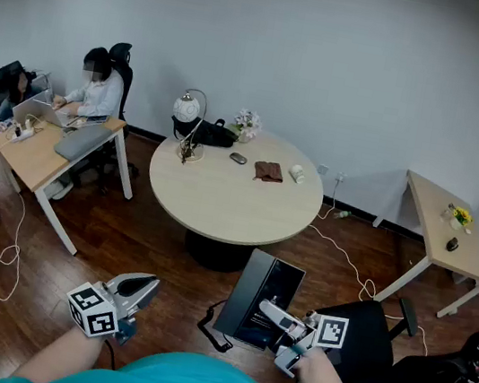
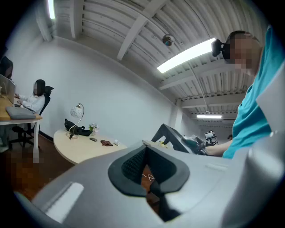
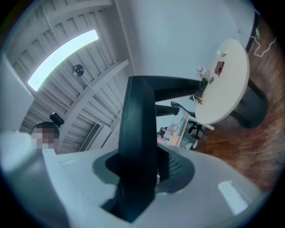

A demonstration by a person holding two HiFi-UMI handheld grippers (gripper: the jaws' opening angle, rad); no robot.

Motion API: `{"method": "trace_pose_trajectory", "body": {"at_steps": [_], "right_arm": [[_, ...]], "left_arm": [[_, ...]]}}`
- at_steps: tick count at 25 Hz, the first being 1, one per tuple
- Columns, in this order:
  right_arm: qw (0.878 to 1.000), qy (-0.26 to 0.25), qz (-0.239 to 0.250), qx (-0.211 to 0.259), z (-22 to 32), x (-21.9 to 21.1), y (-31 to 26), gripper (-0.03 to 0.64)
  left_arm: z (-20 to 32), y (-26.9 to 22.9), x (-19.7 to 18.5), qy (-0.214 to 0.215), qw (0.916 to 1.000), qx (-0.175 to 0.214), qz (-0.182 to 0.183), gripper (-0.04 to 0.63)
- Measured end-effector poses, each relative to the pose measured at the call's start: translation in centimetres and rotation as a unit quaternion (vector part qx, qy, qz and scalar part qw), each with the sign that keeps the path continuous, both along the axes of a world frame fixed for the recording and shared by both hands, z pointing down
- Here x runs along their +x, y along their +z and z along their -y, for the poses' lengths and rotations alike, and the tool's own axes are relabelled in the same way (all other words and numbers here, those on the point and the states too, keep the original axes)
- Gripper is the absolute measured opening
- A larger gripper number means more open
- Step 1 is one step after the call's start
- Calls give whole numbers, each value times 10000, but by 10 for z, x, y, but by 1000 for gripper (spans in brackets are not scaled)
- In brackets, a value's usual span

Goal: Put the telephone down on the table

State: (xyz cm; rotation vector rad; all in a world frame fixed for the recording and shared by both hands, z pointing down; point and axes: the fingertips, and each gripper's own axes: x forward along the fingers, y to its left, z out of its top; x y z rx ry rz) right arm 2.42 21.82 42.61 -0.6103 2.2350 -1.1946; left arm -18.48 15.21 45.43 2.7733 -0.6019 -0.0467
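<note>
The telephone (image 1: 259, 300) is a flat black slab with a dark strap hanging from its lower edge. My right gripper (image 1: 279, 316) is shut on its lower right side and holds it upright above the wooden floor, short of the round beige table (image 1: 233, 203). In the right gripper view the telephone (image 3: 138, 129) stands edge-on between the pads, hiding much of the room. My left gripper (image 1: 139, 288) hangs at the lower left with its jaws together and nothing in them. From the left gripper view the telephone (image 2: 171, 136) shows to the right, beyond the table (image 2: 78, 149).
The table carries a globe lamp (image 1: 187, 109), a black bag (image 1: 213, 133), flowers (image 1: 247, 124), a brown wallet (image 1: 268, 171) and small items. A person works at a desk (image 1: 40, 157) on the left. Another desk (image 1: 442, 234) and a black chair (image 1: 377, 346) stand at right. Cables cross the floor.
</note>
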Motion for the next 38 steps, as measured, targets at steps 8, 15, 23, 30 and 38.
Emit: {"method": "trace_pose_trajectory", "body": {"at_steps": [8,15,23,30,38], "right_arm": [[9998,-192,-94,-52,-11,49,-3,160],[9994,-330,-41,-1,-6,71,-7,160],[9995,-260,-160,18,45,51,-4,160],[9996,68,-280,11,127,12,-13,160],[9993,358,-77,-39,207,-19,-9,160]], "left_arm": [[-19,-8,64,-148,9999,-27,-27,6],[-26,-2,94,-169,9998,-108,33,6],[31,6,73,-116,9996,-183,-184,6],[117,10,45,316,9991,-165,-234,6],[203,9,-2,390,9990,-151,-124,6]]}}
